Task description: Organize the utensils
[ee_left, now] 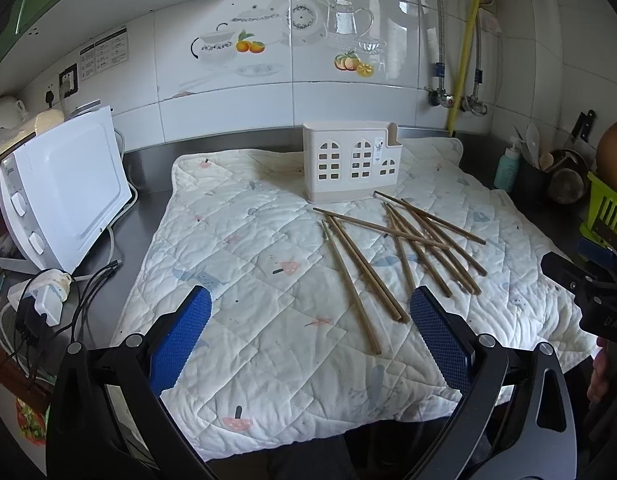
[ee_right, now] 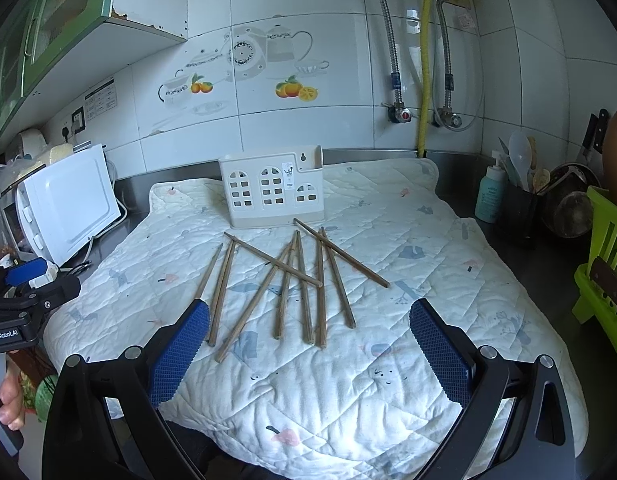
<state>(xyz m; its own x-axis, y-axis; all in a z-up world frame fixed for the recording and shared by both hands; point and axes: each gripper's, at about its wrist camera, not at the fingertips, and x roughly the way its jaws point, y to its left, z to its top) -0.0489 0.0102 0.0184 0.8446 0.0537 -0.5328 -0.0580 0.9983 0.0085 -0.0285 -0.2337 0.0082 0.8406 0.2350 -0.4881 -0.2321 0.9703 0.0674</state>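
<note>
Several brown wooden chopsticks lie scattered and partly crossed on a white quilted mat. Behind them stands a white house-shaped utensil holder, upright and empty as far as I can see. My left gripper is open above the mat, with the near chopstick ends between its blue pads and nothing held. My right gripper is open too, hovering over the near ends of the chopsticks. Each gripper's body shows at the edge of the other view.
A white microwave stands left of the mat, with a plug and cables in front. At right are a teal bottle, a dark pot of utensils and a green rack. A hand holds the left gripper.
</note>
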